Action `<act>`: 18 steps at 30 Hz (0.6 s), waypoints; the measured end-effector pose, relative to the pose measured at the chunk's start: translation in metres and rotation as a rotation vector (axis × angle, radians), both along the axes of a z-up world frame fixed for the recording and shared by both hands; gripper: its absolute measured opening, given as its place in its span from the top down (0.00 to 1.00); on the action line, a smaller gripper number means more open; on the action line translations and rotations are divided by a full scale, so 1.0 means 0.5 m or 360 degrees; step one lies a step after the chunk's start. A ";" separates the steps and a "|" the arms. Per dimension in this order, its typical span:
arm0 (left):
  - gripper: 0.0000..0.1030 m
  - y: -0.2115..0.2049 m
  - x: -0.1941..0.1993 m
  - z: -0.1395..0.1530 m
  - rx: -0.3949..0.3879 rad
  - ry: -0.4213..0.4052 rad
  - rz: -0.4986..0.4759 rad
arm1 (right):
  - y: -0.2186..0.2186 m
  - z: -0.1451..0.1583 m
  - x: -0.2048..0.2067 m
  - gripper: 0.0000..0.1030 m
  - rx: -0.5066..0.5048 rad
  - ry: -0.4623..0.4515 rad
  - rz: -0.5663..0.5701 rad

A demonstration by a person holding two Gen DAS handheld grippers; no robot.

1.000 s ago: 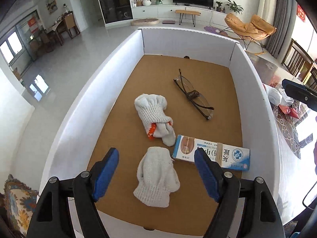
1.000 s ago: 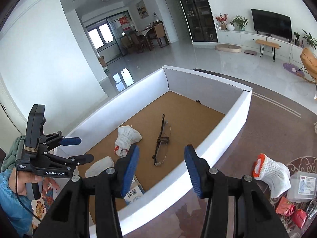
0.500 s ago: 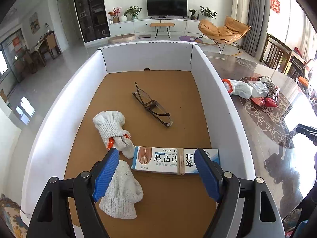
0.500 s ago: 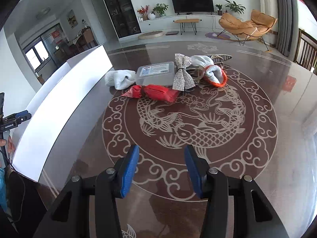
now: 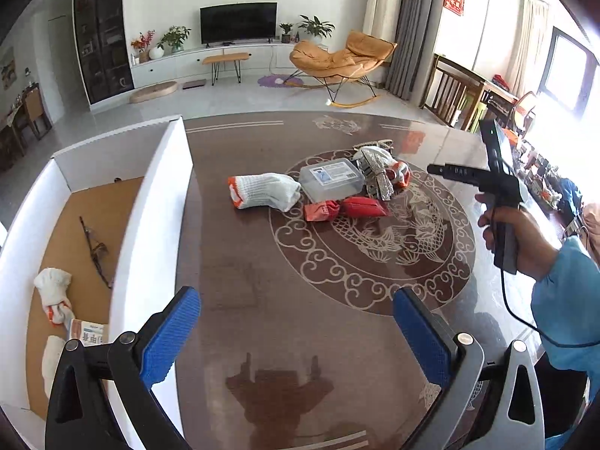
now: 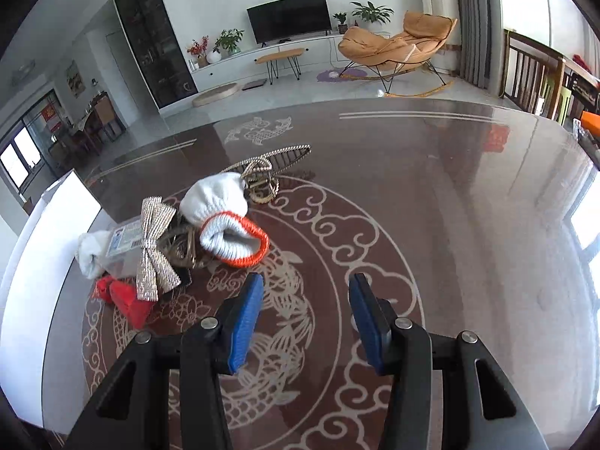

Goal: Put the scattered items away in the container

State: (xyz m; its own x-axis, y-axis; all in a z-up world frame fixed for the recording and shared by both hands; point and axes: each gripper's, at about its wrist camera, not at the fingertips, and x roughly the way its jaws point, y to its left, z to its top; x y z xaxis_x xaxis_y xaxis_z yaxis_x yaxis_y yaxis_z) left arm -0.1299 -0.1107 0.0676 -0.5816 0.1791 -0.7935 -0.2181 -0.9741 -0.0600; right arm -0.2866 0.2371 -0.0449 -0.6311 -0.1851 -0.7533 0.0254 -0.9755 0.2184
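The white container [image 5: 157,195] stands at the table's left, with glasses [image 5: 95,251], a glove [image 5: 52,288] and a printed carton [image 5: 88,332] on its cardboard floor. To its right lies a pile: a white glove with an orange cuff [image 5: 262,191], a clear plastic box [image 5: 332,180], red packets [image 5: 345,208] and a silver bow [image 5: 378,172]. My left gripper [image 5: 296,333] hovers over bare table short of the pile, its jaws opening with nothing between them. My right gripper [image 6: 305,318] is open and empty just in front of another orange-cuffed glove [image 6: 225,225], beside the bow [image 6: 153,251].
A glittery woven ornament [image 6: 270,165] lies behind the glove. The dark patterned table [image 6: 450,187] stretches to the right. In the left wrist view, a hand in a blue sleeve [image 5: 558,300] holds the right gripper [image 5: 435,169] beyond the pile. The container wall [image 6: 45,255] borders the pile's left.
The left gripper swung right, from above the container to over the table, and its jaws widened. The right gripper swept from the container to the pile and dropped closer to it.
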 end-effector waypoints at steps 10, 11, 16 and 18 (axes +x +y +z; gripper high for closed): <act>0.00 -0.003 -0.346 -0.130 -0.0159 -0.0022 0.0395 | -0.054 0.008 -0.312 0.52 -0.0142 -0.0140 -0.0009; 0.00 -0.005 -0.375 -0.142 -0.0131 -0.0039 0.0384 | -0.076 -0.003 -0.330 0.52 -0.0106 -0.0175 0.0030; 0.00 0.067 -0.415 -0.194 -0.0178 -0.0064 0.0145 | -0.196 -0.022 -0.295 0.48 0.0182 -0.0152 0.0490; 0.00 0.104 -0.396 -0.198 -0.0155 -0.0061 0.0043 | -0.208 -0.030 -0.240 0.47 0.0226 -0.0157 0.0608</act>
State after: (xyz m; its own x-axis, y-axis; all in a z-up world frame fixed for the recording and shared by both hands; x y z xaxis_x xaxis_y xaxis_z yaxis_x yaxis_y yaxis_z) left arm -0.3280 -0.0588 -0.0316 -0.5541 0.0845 -0.8282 -0.1907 -0.9813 0.0275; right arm -0.4065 0.1332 -0.0600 -0.4610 -0.2817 -0.8415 0.3769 -0.9207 0.1017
